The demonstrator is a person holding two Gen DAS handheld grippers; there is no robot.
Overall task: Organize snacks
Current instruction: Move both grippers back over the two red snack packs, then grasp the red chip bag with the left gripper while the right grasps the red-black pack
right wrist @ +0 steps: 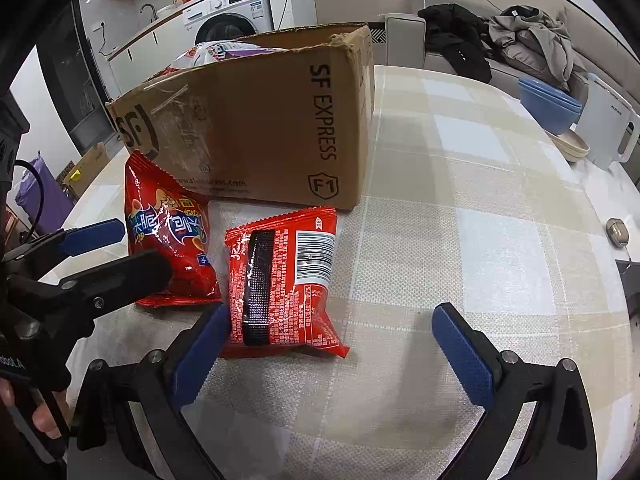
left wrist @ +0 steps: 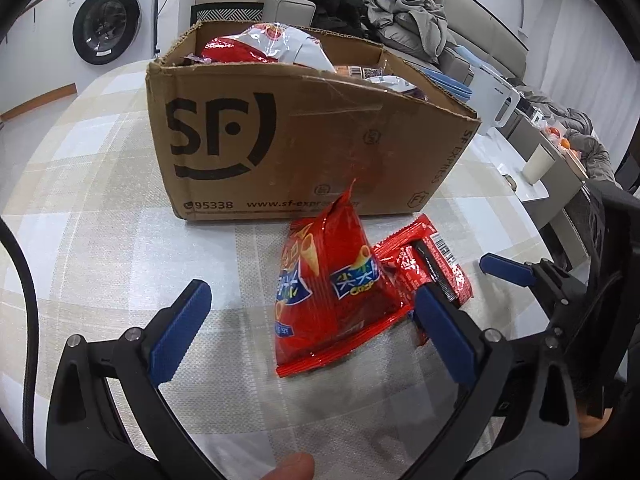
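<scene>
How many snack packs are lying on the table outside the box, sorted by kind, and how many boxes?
Puffy red chip bag: 1
Flat red packet with barcode: 1
Cardboard box: 1
Total: 3
Both packs lie in front of the box on the table; the snacks inside the box are too hidden to count.

Home living space, by the look of it. Washing machine [left wrist: 105,26] at upper left, sofa [left wrist: 472,36] heaped with jackets [left wrist: 408,20] at top. Checked tablecloth [right wrist: 480,208] across frame centre.
</scene>
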